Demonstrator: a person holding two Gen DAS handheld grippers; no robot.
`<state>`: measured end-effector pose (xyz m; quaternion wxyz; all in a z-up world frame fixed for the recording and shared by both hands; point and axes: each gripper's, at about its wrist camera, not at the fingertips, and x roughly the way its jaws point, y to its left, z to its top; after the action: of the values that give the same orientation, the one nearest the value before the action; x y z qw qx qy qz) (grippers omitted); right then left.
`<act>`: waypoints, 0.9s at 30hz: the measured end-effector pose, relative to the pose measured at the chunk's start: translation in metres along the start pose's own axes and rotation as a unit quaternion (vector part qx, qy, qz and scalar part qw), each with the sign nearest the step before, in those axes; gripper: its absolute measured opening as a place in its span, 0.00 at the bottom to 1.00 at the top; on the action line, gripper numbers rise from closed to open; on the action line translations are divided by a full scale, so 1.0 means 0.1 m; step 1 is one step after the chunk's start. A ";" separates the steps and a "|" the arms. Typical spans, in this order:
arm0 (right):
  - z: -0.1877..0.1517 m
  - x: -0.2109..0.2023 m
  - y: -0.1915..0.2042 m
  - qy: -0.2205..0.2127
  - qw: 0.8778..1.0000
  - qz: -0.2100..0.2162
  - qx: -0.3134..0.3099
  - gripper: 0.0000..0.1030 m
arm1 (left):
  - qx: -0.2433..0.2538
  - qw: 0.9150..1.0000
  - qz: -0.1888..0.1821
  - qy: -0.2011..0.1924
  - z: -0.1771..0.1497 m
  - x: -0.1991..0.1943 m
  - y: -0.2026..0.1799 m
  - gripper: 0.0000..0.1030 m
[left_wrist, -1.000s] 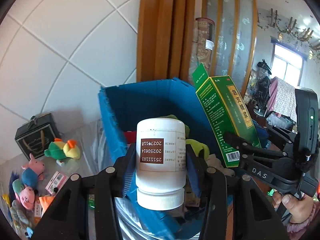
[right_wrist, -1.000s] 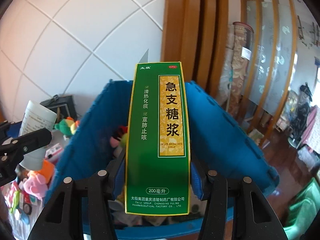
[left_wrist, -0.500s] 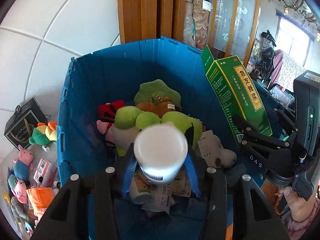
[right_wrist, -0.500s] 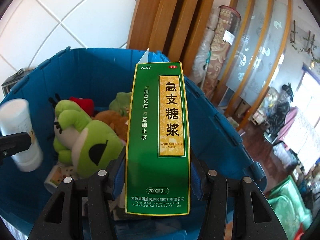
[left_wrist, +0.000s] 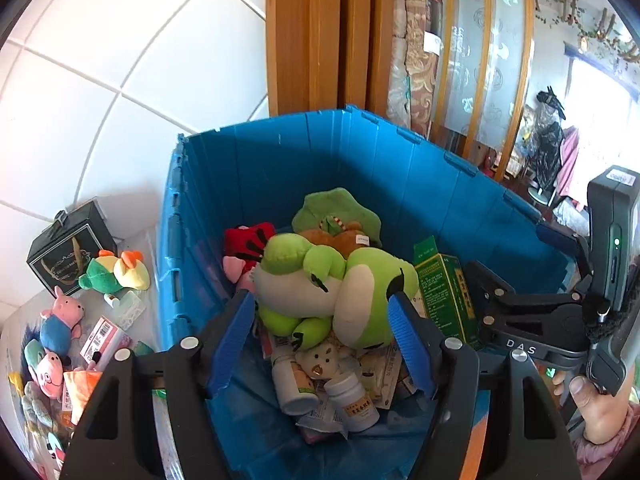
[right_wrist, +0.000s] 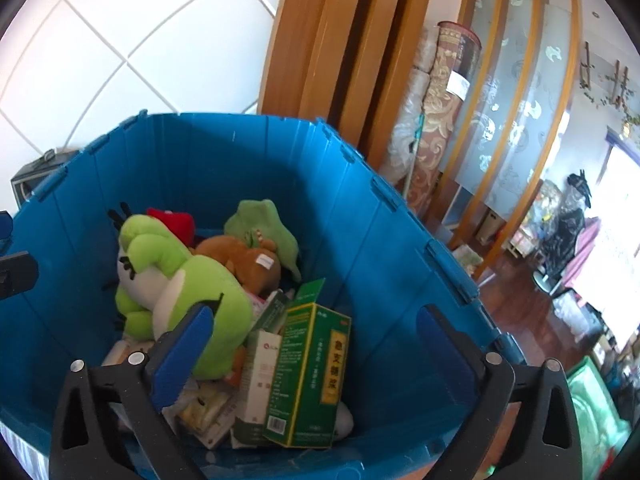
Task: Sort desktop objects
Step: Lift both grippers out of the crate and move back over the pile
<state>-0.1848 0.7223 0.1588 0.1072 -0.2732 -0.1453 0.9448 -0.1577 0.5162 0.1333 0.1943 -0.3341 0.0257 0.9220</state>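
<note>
A blue plastic bin (left_wrist: 280, 168) (right_wrist: 200, 152) holds a green frog plush (left_wrist: 332, 292) (right_wrist: 180, 288), other plush toys and medicine packs. My left gripper (left_wrist: 322, 322) is open and empty above the bin's near side. A white pill bottle (left_wrist: 354, 400) lies on the bin floor below it, beside another bottle (left_wrist: 294, 384). My right gripper (right_wrist: 310, 340) is open and empty over the bin's right half. The green syrup box (right_wrist: 310, 376) (left_wrist: 444, 292) lies inside the bin, leaning on other boxes. The right gripper's body (left_wrist: 532, 320) shows at the right of the left wrist view.
Left of the bin, on the table, lie several small plush toys (left_wrist: 114, 272), snack packs (left_wrist: 104, 336) and a black gift box (left_wrist: 70, 252). A white tiled wall (left_wrist: 120, 80) stands behind. Wooden posts (left_wrist: 320, 36) and a rolled carpet (right_wrist: 440, 112) stand behind the bin.
Both grippers have opened. The white bottle dropped from the left gripper to the bin floor, and the green syrup box dropped from the right gripper into the bin.
</note>
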 end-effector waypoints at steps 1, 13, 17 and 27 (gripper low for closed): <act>0.01 -0.03 0.00 -0.004 1.000 0.002 0.002 1.00 | -0.003 1.000 0.001 -0.008 0.00 -0.05 0.02 0.67; 0.15 -0.86 0.39 -0.147 0.977 0.148 0.046 1.00 | -0.095 0.982 0.087 -0.137 -0.45 -0.90 0.90 0.70; 0.18 -1.09 0.81 -0.177 0.961 0.208 0.030 1.00 | -0.130 0.978 0.115 -0.115 -0.77 -0.99 1.35 0.70; -0.02 -1.25 2.45 -0.140 0.923 0.354 -0.050 1.00 | -0.185 0.959 0.211 -0.036 -2.18 -1.27 2.58 0.70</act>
<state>-0.1109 0.4582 0.1361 -0.2694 -0.1770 -0.0993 0.9414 -0.0334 0.1960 0.0225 -0.0691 -0.3174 -0.0825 0.9422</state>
